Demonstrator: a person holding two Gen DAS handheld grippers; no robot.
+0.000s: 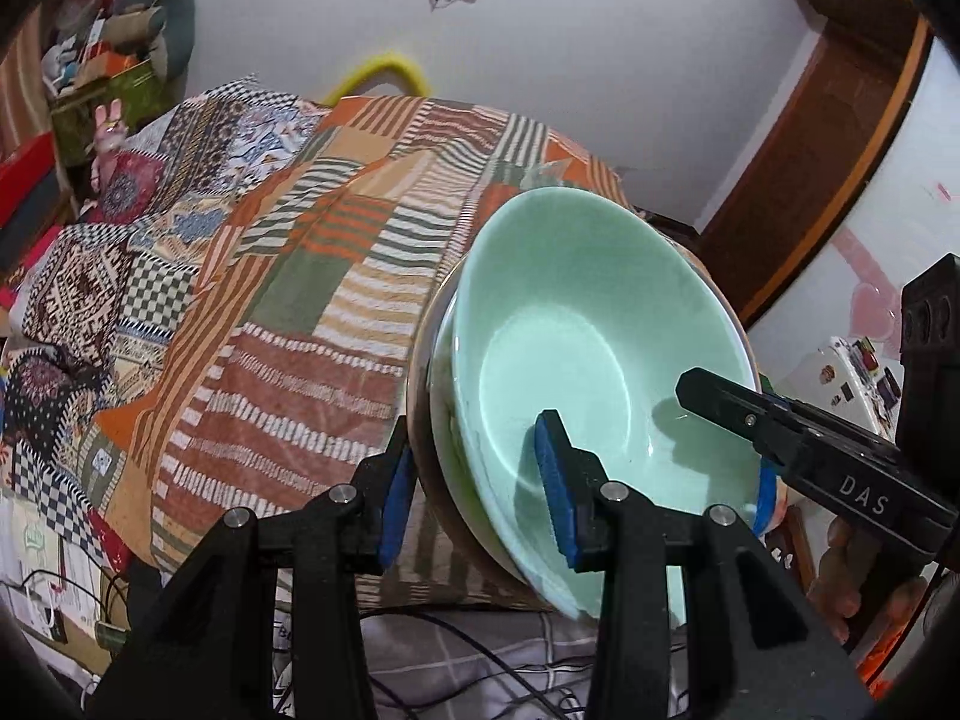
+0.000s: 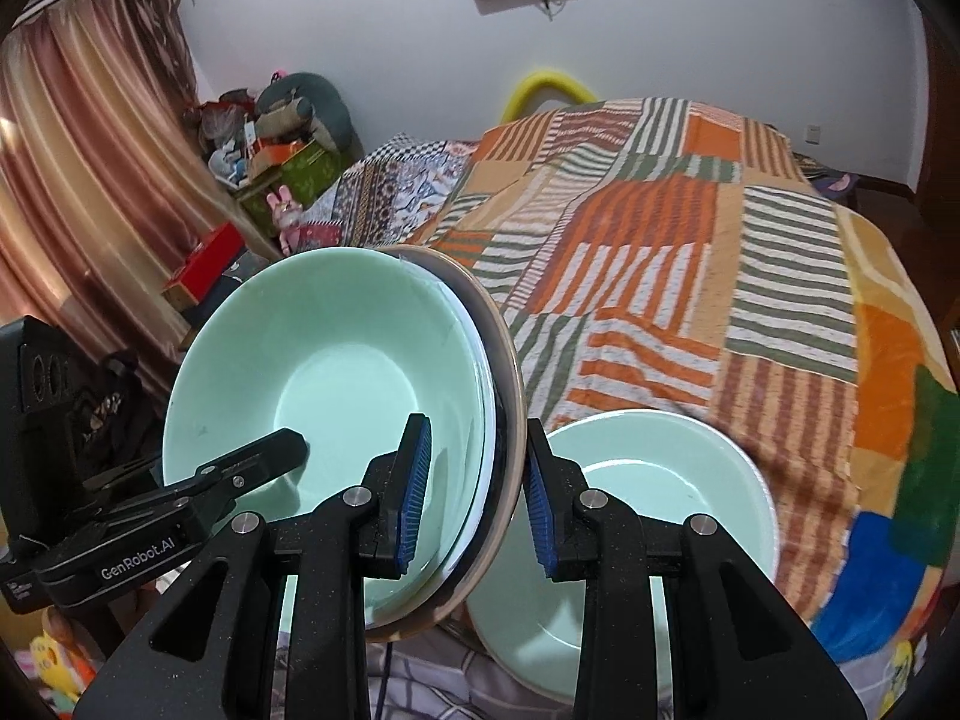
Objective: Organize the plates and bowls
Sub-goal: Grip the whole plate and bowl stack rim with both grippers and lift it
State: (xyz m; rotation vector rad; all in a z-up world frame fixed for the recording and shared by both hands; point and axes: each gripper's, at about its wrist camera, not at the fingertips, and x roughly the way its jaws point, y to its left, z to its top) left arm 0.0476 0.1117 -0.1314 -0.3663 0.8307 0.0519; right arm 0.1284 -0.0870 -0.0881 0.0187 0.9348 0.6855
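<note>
A stack of dishes hangs tilted in the air, carried between both grippers. On top sits a mint-green bowl (image 1: 600, 324) (image 2: 336, 360). Under it lie white plates and a brown-rimmed plate (image 1: 420, 372) (image 2: 510, 372). My left gripper (image 1: 477, 489) is shut on the stack's left rim, one blue pad inside the bowl and one beneath the plates. My right gripper (image 2: 477, 498) is shut on the opposite rim the same way. Each gripper shows in the other's view: right gripper (image 1: 738, 438), left gripper (image 2: 252, 459). A second mint-green bowl (image 2: 690, 480) rests on the bed below.
A striped patchwork bedspread (image 2: 690, 276) covers the bed. Boxes and clutter (image 2: 270, 150) pile up by the curtain (image 2: 78, 210) at the far left. Cables lie on a grey checked sheet (image 1: 480, 648) at the near edge. A wooden door frame (image 1: 828, 138) stands to the right.
</note>
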